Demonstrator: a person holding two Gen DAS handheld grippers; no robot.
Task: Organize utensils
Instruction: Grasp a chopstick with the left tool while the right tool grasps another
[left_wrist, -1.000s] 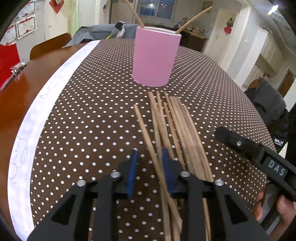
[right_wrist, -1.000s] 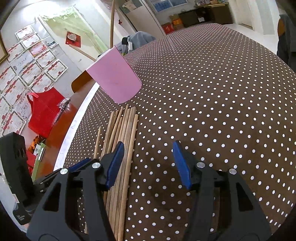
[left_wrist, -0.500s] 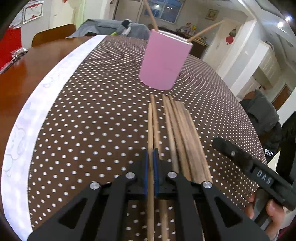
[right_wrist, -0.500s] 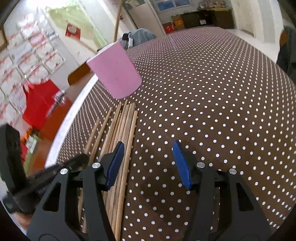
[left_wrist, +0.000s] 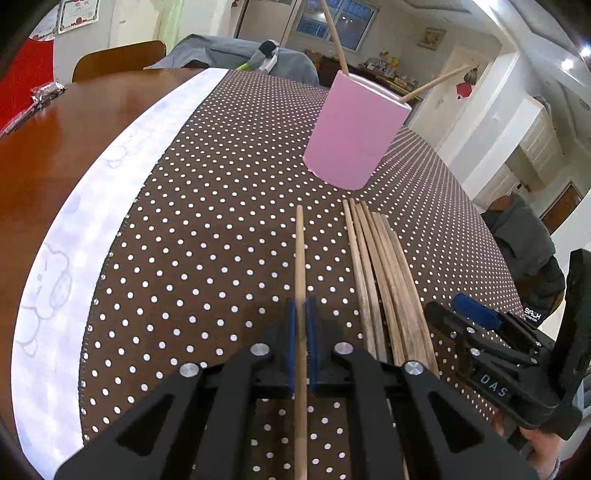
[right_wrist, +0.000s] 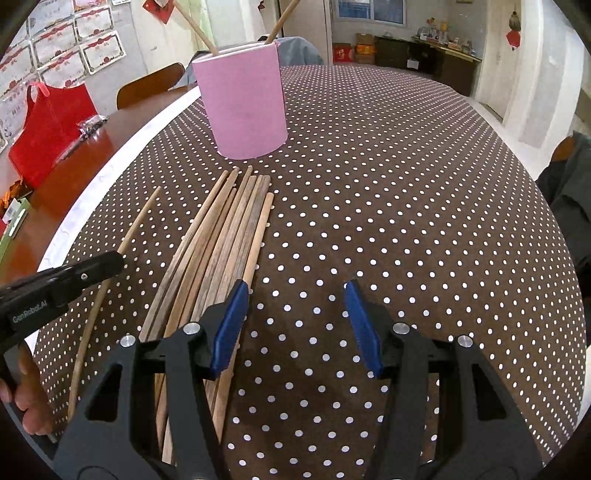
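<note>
Left wrist view: the left gripper (left_wrist: 301, 341) has just closed onto a single chopstick (left_wrist: 300, 266), which a second ago lay slanted among the others between half-open jaws; now the blue pads press on it from both sides and it runs straight up the middle of the frame, apart from the bundle of chopsticks (left_wrist: 384, 273) lying to its right on the dotted tablecloth (left_wrist: 207, 206). Judging from this, one stick has been singled out and is ready to go into the pink cup (left_wrist: 354, 133) in the upper centre, where two sticks already lean out of the rim. The stick's far tip points toward the cup's base but stops well short of it; whether the tip has left the cloth I cannot tell. In the right wrist view, the right gripper (right_wrist: 295, 325) stands about half open, as it did a second ago, and holds nothing: only dotted cloth shows between its pads. Its left pad sits just over the right edge of the bundle (right_wrist: 221, 243), beside the outermost stick, so it may be lining up its own pick. The cup (right_wrist: 245, 103) stands upright at the upper centre there, just beyond the bundle's far ends, and the held stick (right_wrist: 122, 254) curves along the left side of the frame under the left gripper's black finger.
</note>
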